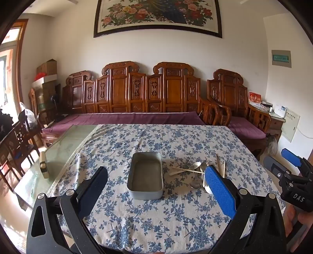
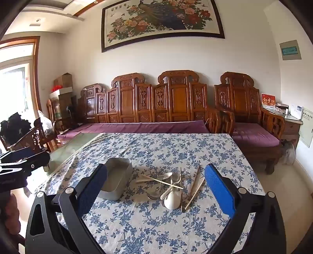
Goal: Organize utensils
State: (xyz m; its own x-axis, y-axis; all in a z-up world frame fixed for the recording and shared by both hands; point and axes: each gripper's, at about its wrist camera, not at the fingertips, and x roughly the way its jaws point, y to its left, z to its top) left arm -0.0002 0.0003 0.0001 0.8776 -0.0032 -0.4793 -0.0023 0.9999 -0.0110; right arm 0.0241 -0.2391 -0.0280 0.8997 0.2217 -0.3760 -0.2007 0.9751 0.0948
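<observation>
Both grippers hang low at the bottom of their frames, the left gripper (image 1: 156, 185) and the right gripper (image 2: 156, 185) alike spread wide with nothing between the fingers. Beyond them the blue-flowered tablecloth (image 1: 176, 140) fills the middle of each view, and the carved wooden sofa (image 1: 137, 91) with purple cushions runs across behind it, under a peony painting (image 1: 156, 15) at the top. Centre frame in the left view sits the metal tin (image 1: 145, 175), hollow side up. Just right of it lies the tangle of utensils (image 2: 172, 185): white spoons, metal spoons and chopsticks crossing one another, with a white ceramic spoon (image 2: 172, 201) nearest, at lower centre of the right view.
</observation>
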